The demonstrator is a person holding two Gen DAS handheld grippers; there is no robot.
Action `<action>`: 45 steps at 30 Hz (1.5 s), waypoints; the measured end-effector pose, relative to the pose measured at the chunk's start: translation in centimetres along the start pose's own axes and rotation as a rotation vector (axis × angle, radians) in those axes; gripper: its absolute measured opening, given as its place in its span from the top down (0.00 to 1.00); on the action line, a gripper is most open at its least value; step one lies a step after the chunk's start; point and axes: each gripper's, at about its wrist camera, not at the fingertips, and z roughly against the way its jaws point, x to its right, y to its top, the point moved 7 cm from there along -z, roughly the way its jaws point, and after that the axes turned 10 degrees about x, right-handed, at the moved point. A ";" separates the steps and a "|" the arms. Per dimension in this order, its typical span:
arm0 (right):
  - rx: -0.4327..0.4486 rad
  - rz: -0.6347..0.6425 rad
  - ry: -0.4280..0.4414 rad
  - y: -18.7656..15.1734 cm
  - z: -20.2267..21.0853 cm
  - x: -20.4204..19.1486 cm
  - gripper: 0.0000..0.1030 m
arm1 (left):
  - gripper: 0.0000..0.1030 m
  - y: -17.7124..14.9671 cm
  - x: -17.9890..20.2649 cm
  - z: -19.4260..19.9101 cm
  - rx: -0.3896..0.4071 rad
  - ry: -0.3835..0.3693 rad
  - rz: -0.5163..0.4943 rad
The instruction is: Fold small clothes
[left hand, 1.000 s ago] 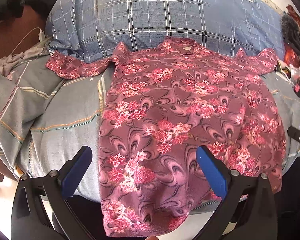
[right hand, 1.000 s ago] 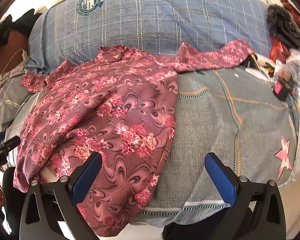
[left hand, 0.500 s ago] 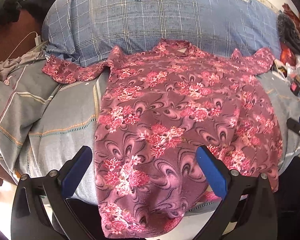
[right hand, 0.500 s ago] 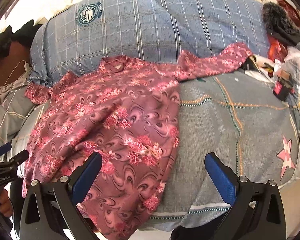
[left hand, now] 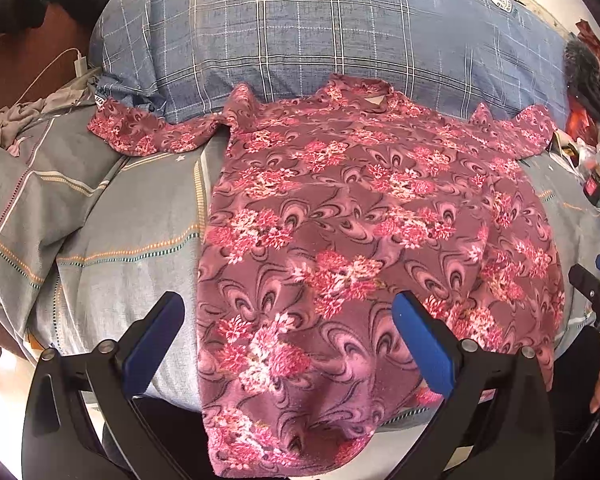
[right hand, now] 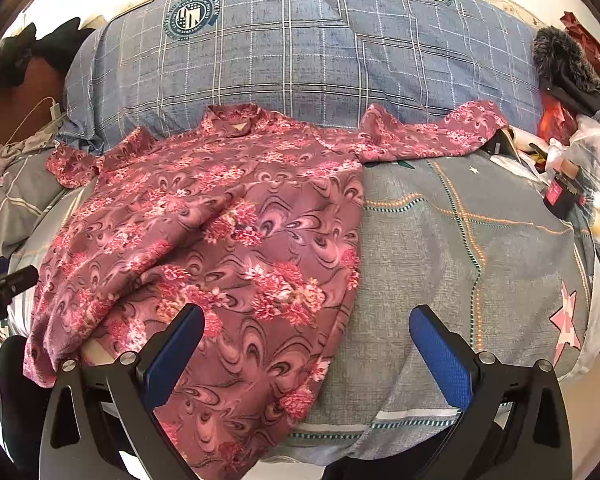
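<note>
A maroon shirt with pink flowers lies spread flat on the bed, collar at the far side, both sleeves out sideways, its hem hanging over the near edge. It also shows in the right wrist view. My left gripper is open and empty, hovering above the shirt's lower left part. My right gripper is open and empty, above the shirt's lower right edge. The right gripper's tip shows at the right rim of the left view. The left gripper's tip shows at the left rim of the right view.
A grey patterned bedsheet covers the bed. A blue plaid quilt lies rolled along the far side. Clutter with bags and a fur-trimmed garment sits at the far right. Crumpled grey cloth and a charger cable lie at the left.
Both grippers have drifted slightly, so the shirt sits a little further left in the left view and higher in the right view. Both stay open. The shirt has not moved.
</note>
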 end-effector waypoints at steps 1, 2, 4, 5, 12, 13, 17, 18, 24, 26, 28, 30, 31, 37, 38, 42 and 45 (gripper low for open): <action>0.002 -0.004 -0.005 0.0 0.0 0.3 0.00 | 0.00 0.1 0.1 -0.1 -0.002 -0.002 0.000; 0.004 -0.009 -0.012 0.0 0.0 0.6 0.00 | 0.00 0.2 0.3 -0.2 -0.006 -0.004 0.000; 0.008 -0.019 -0.026 -0.1 0.1 1.3 0.00 | 0.00 0.4 0.6 -0.4 -0.008 -0.012 0.002; 0.011 -0.022 -0.033 -0.1 0.1 1.5 0.00 | 0.00 0.5 0.7 -0.5 -0.008 -0.013 0.001; 0.008 -0.029 -0.042 -0.3 0.2 2.0 0.00 | 0.00 0.6 1.0 -0.7 -0.017 -0.021 0.017; 0.010 -0.023 -0.044 -0.2 0.3 2.0 0.00 | 0.00 0.5 0.9 -0.8 -0.022 -0.024 0.024; 0.011 -0.026 -0.045 0.0 0.2 1.8 0.00 | 0.00 0.5 0.7 -0.9 -0.030 -0.025 0.043; 0.010 -0.029 -0.043 0.0 0.1 1.8 0.00 | 0.00 0.5 0.6 -1.0 -0.034 -0.025 0.049; 0.005 -0.025 -0.036 0.0 0.0 1.5 0.00 | 0.00 0.4 0.0 -1.3 -0.044 -0.020 0.068; 0.004 -0.022 -0.036 0.0 0.0 1.5 0.00 | 0.00 0.4 -0.1 -1.4 -0.046 -0.018 0.071; 0.004 -0.027 -0.035 0.0 0.0 1.6 0.00 | 0.00 0.4 -0.2 -1.4 -0.049 -0.018 0.074; 0.000 -0.039 -0.030 0.0 0.0 1.7 0.00 | 0.00 0.4 -0.4 -1.5 -0.051 -0.014 0.076; -0.002 -0.045 -0.028 0.0 -0.1 1.8 0.00 | 0.00 0.4 -0.5 -1.6 -0.052 -0.012 0.076; -0.016 -0.058 -0.019 -0.3 -0.2 2.1 0.00 | 0.00 0.2 -2.2 -1.7 -0.065 0.003 0.099; -0.024 -0.059 -0.011 -0.5 -0.3 2.2 0.00 | 0.00 0.1 -2.8 -1.8 -0.069 0.011 0.111; -0.079 -0.059 0.024 -1.8 -0.9 2.0 0.01 | 0.00 -0.5 -6.6 -2.5 -0.115 0.050 0.206; -0.148 -0.072 0.092 -3.6 -1.4 1.2 0.02 | 0.00 -1.6 -8.0 -3.0 -0.183 0.015 0.280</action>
